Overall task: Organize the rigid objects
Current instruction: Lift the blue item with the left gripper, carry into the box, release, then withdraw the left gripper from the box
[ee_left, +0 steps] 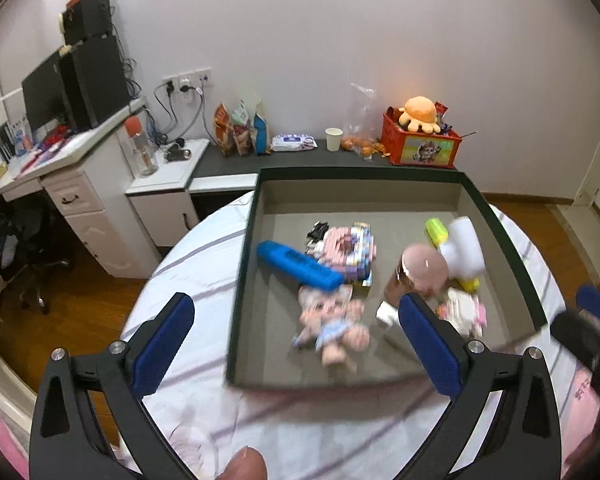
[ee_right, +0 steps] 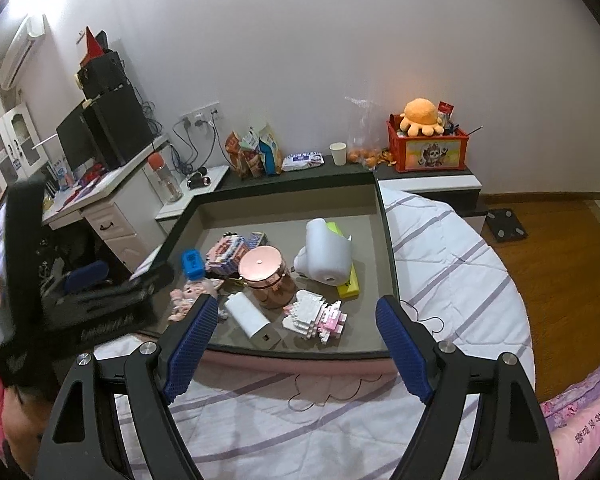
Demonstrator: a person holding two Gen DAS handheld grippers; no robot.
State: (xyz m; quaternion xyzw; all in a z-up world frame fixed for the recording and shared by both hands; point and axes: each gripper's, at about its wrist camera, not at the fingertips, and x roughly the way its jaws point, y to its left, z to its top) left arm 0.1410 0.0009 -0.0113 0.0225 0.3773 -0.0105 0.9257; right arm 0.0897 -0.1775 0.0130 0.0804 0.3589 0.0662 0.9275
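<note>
A dark-rimmed grey tray (ee_left: 242,280) lies on the striped bed cover. It holds a blue case (ee_left: 296,264), a pink-purple block build (ee_left: 348,248), a pink pig doll (ee_left: 332,320), a rose-gold jar (ee_left: 420,272), a white device (ee_left: 464,248) and a white power bank (ee_left: 386,314). My left gripper (ee_left: 296,344) hovers wide open over the tray's near left corner, gripping nothing. In the right wrist view my right gripper (ee_right: 296,344) stands open and empty before the tray's (ee_right: 388,248) front rim. The power bank (ee_right: 252,318) and a pink-white block figure (ee_right: 320,316) lie just beyond it.
Behind the tray, a dark shelf (ee_right: 300,178) carries snack bags, a paper cup (ee_right: 337,153) and a red crate (ee_right: 428,150) with an orange plush. A white desk (ee_left: 72,168) stands at left. Wooden floor (ee_right: 560,264) lies to the right of the bed.
</note>
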